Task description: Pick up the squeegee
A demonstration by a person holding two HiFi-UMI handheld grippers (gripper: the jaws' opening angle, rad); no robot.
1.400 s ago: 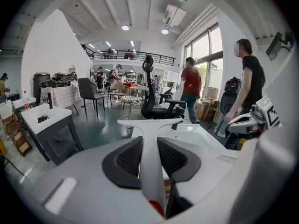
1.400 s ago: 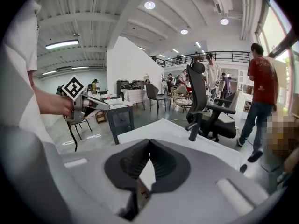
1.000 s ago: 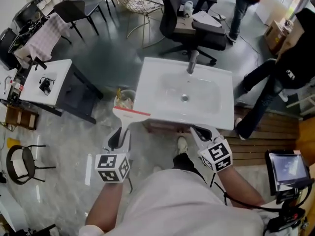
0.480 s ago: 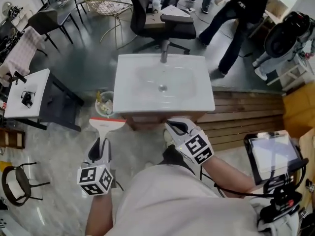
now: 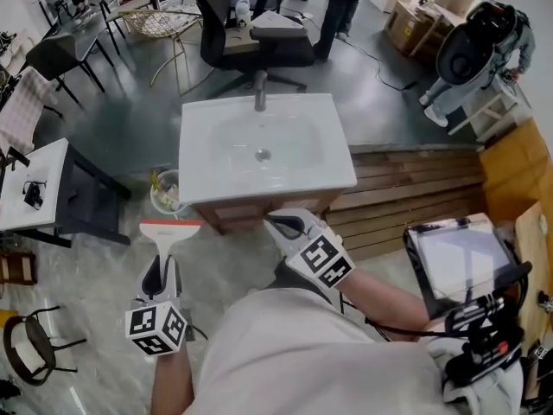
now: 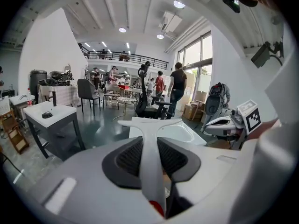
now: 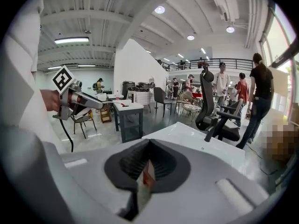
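The squeegee (image 5: 169, 231) is white with a red strip along its T-shaped blade. Its handle (image 6: 149, 148) runs between the black pads of my left gripper (image 5: 162, 268), which is shut on it, blade pointing away from me. It hangs above the floor, just left of and in front of the white sink (image 5: 200, 173), apart from it. My right gripper (image 5: 282, 224) hovers at the sink's front edge with its jaws together. Its pads (image 7: 131, 164) hold nothing I can make out, and the left gripper shows at its left.
A faucet (image 5: 259, 94) stands at the sink's far rim, with a black office chair (image 5: 251, 33) behind. A small bin (image 5: 163, 194) sits left of the sink. Further left is a white table (image 5: 34, 188). Wooden decking (image 5: 406, 184) and a tablet rig (image 5: 454, 262) are right.
Both grippers have drawn back from the sink toward me. The squeegee's blade, earlier at the sink's front left corner, now hangs lower and further left, apart from it.
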